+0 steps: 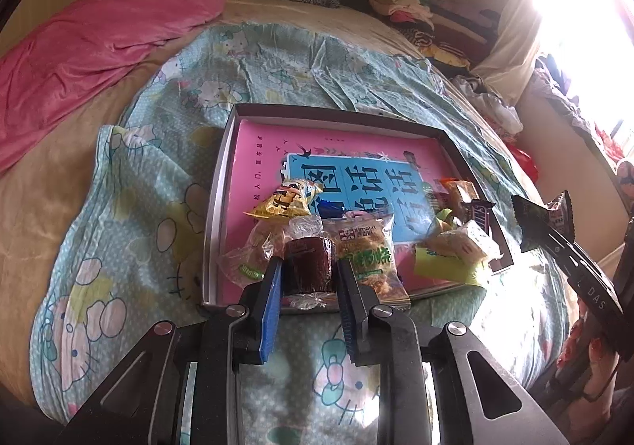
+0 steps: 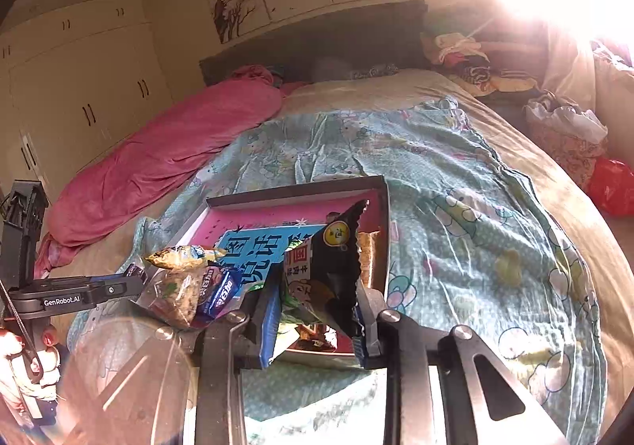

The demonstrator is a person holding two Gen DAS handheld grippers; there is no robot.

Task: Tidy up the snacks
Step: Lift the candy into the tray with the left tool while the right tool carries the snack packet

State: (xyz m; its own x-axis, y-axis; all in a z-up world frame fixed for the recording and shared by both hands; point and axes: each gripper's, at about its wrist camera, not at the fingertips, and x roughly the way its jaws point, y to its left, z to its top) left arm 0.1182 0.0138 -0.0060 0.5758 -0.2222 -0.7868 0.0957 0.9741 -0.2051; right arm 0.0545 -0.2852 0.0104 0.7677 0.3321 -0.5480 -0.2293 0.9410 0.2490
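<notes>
A shallow box (image 1: 222, 183) with a pink and blue printed bottom lies on the bed and holds several wrapped snacks. My left gripper (image 1: 309, 270) is shut on a dark red wrapped cake (image 1: 309, 262) at the box's near edge, beside a Kimaki pastry pack (image 1: 368, 254) and a yellow bag (image 1: 287, 201). My right gripper (image 2: 317, 310) is shut on a black snack packet (image 2: 337, 262), held over the box's near right corner (image 2: 384, 207). That packet also shows in the left wrist view (image 1: 543, 223). A Snickers bar (image 1: 481, 213) lies at the box's right side.
The box sits on a Hello Kitty sheet (image 1: 130, 215) on a beige bed. A pink quilt (image 1: 91, 44) lies at the far left, piled clothes (image 1: 416, 9) at the headboard's right. A red bag (image 2: 612, 187) lies right of the bed. Wardrobes (image 2: 79, 88) stand left.
</notes>
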